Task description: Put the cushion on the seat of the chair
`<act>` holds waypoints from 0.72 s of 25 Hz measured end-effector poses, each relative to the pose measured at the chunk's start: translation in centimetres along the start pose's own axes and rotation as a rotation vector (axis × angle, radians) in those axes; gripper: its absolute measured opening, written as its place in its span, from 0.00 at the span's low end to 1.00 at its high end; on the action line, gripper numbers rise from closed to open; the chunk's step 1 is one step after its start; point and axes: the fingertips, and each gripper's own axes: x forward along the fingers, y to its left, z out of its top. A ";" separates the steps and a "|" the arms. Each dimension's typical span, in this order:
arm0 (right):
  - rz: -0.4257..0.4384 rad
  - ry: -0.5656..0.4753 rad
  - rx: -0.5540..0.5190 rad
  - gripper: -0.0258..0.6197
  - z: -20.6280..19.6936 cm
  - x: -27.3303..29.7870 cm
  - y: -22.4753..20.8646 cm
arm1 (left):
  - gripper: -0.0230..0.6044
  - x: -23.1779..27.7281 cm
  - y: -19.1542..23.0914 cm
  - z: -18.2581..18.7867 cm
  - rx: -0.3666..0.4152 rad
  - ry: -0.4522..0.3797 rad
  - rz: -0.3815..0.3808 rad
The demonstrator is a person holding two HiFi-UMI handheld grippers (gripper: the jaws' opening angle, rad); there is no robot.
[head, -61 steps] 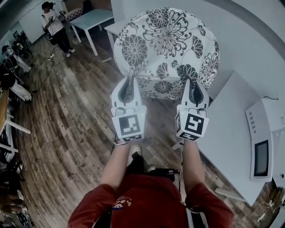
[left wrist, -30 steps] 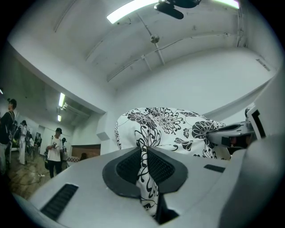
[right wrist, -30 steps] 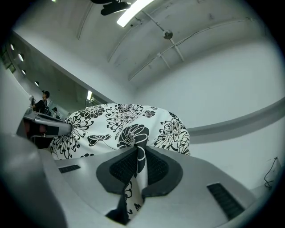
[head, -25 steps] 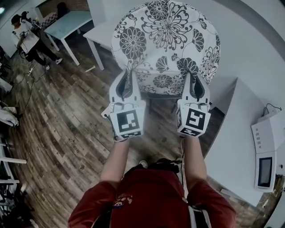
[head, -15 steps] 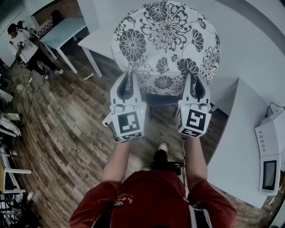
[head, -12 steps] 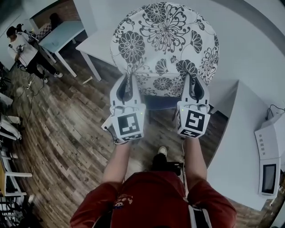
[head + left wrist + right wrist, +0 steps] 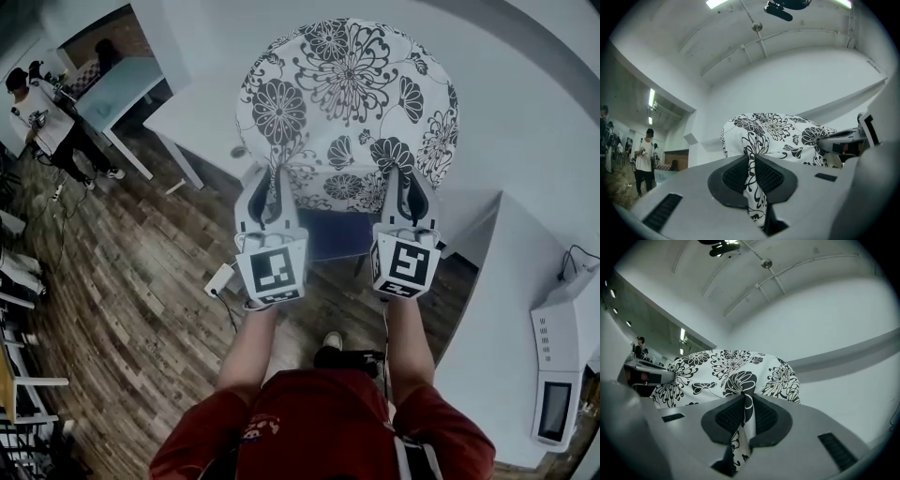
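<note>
While each of the person's forearms reaches straight ahead, the left tongs (image 7: 273, 187) and the right tongs (image 7: 405, 183) sit level with one another. Each is clamped on a pinch of fabric at the near edge of the cushion (image 7: 352, 94). The left gripper view shows a fold of the black-and-white flowered cloth squeezed between the dark pads of the left tongs (image 7: 751, 157). The right gripper view shows the same for the right tongs (image 7: 743, 401). Both of those views look up toward the ceiling, so the cushion rises from the jaws, held off any surface.

Its wide axis runs left to right across the two grips, and its body spreads away from the person, past the jaws. Lower down, in the gap between the two tongs and just under the cushion's near edge, lies the blue seat of the chair (image 7: 336, 234), with floorboards around it. Most of the seat is hidden beneath the cushion.

The seat is centred between the hands, neither nearer than the other, so the cushion seems to need lowering evenly. A white tabletop (image 7: 202, 112) stands beyond on the left.
</note>
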 end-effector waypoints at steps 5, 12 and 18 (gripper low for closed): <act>0.022 0.005 -0.008 0.11 0.2 -0.2 0.0 | 0.11 -0.3 0.0 -0.3 0.016 0.015 0.011; 0.044 0.012 -0.004 0.11 0.6 -0.3 -0.1 | 0.11 -0.6 -0.1 0.3 0.016 0.030 0.028; 0.048 0.064 -0.009 0.11 1.5 -0.7 -0.4 | 0.11 -1.1 -0.4 1.2 0.006 0.073 0.019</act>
